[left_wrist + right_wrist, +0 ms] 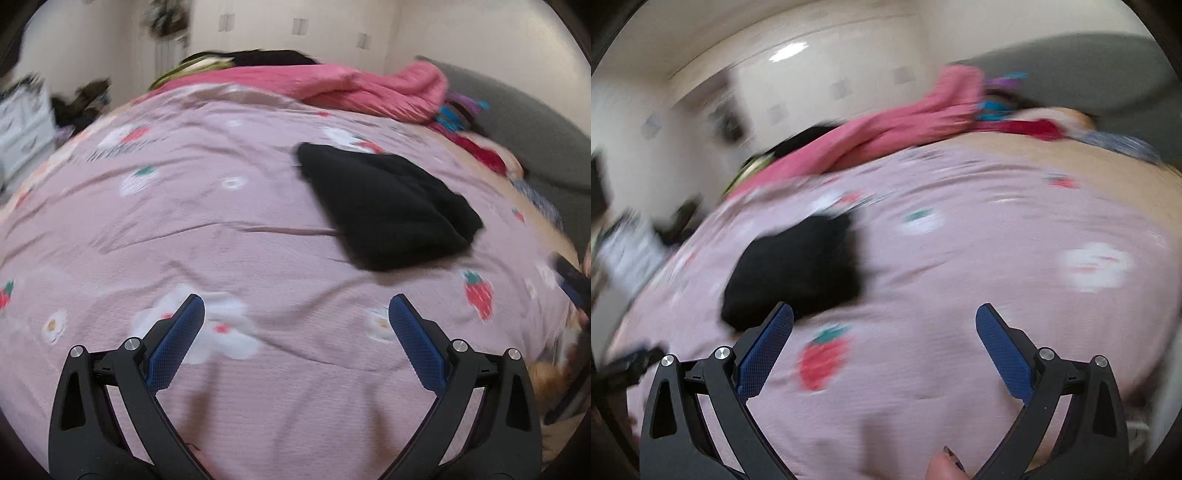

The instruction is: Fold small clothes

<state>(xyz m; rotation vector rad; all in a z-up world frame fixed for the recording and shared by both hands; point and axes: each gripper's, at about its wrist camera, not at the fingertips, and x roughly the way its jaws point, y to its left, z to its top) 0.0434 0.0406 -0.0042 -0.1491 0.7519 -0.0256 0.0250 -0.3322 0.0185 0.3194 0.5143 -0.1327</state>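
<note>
A small black garment (384, 206) lies folded in a compact shape on the pink strawberry-print bedsheet (221, 229), ahead and to the right of my left gripper (295, 314). My left gripper is open and empty above the sheet. In the right wrist view the same black garment (798, 266) lies ahead and to the left of my right gripper (884, 317), which is open and empty. That view is blurred by motion. The bedsheet (960, 295) fills most of it.
A pink quilt (332, 85) is bunched along the far side of the bed, with red and colourful clothes (476, 147) beside it. A grey headboard (535, 129) rises at the right. White drawers (22, 125) stand off the bed at the left.
</note>
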